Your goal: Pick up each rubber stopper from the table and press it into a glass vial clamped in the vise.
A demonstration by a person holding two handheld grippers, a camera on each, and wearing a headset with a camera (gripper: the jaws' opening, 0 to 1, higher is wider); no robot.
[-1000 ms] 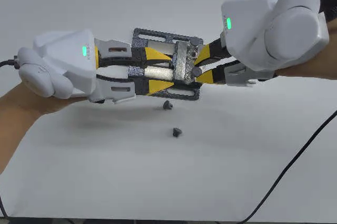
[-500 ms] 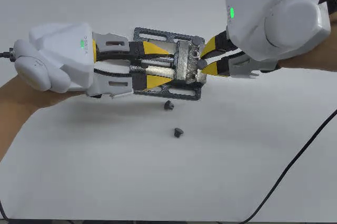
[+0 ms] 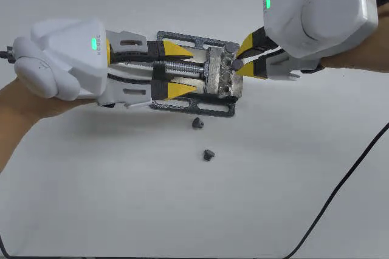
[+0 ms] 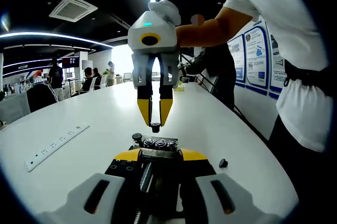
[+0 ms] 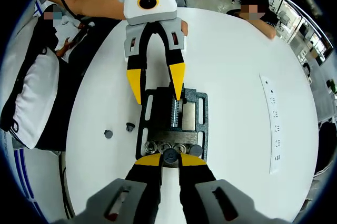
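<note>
You hold a stopper [image 5: 170, 156] clamped in your right gripper [image 3: 239, 64] over the vise's [image 3: 219, 81] vials [image 5: 165, 146], your left gripper [image 3: 180, 69] spread wide; next, line it up and press down.

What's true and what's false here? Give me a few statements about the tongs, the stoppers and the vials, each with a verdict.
1. The right tongs are shut on a rubber stopper just above the vials in the vise. True.
2. Three stoppers lie loose on the bench. False: two loose stoppers lie on the table, one nearer the vise, the other farther out.
3. The left tongs are open, with the vise screw between their jaws. True.
4. Every vial is already plugged. False: one end vial carries a stopper; three stand open.
</note>
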